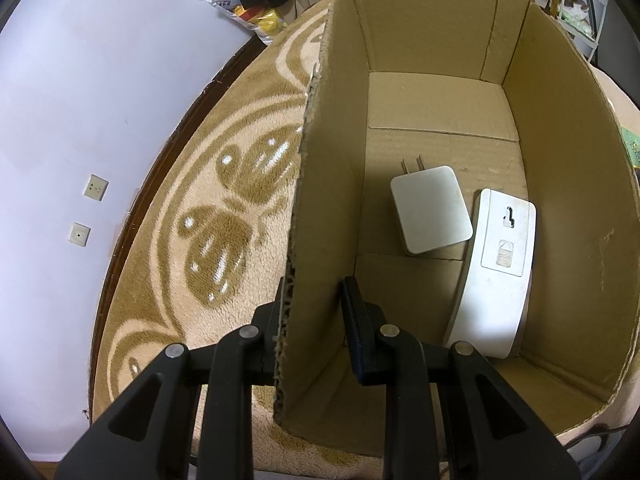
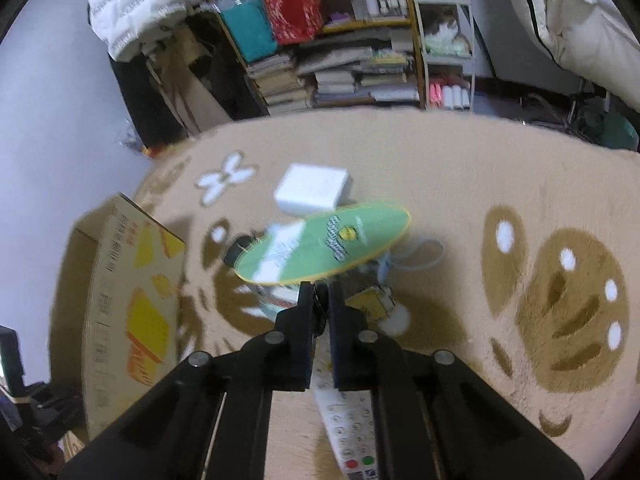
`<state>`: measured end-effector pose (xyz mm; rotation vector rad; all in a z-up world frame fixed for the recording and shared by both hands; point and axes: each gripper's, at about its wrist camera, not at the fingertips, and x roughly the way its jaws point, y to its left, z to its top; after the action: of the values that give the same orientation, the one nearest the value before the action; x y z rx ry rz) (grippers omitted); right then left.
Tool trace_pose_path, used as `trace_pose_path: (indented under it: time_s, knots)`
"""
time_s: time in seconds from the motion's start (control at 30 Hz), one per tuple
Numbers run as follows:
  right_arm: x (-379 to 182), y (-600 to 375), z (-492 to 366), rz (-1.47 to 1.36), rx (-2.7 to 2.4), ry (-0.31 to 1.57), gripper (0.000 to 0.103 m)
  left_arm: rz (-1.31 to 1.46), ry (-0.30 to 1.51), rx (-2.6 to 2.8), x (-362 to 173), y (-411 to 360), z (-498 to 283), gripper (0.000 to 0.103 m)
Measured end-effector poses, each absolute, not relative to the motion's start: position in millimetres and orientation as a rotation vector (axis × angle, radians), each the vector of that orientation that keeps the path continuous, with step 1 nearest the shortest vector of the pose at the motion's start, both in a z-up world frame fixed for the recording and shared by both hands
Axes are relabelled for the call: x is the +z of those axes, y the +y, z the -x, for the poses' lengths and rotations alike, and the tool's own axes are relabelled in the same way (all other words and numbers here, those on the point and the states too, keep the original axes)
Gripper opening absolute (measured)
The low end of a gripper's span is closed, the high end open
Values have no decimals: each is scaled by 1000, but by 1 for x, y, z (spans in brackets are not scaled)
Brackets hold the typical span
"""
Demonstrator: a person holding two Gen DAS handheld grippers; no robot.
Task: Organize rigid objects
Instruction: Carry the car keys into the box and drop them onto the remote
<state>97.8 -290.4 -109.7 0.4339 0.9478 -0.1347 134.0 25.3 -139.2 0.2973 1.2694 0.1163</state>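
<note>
The fan (image 2: pixel 324 246) sat mid-frame, thin, light and stiff, pinched at its lower edge by your right tool (image 2: pixel 320 300), nearly closed. Your left tool (image 1: pixel 316 300) straddled the box (image 1: pixel 320 216) wall at lower centre, apparently clamped.

Left tongs (image 1: pixel 316 312), matte black linkage arms, round silver pivot screws; right tongs (image 2: pixel 320 304), same black build
</note>
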Motion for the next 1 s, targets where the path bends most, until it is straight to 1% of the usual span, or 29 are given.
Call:
trace_pose_path:
  time_s: [0.33, 1.0]
  knots:
    - [-66, -254, -102, -364, -66, 792, 8, -306, 1266, 118, -139, 26, -133, 24]
    - [-13, -164, -95, -263, 183, 632, 8, -315, 1265, 120, -138, 24, -132, 24]
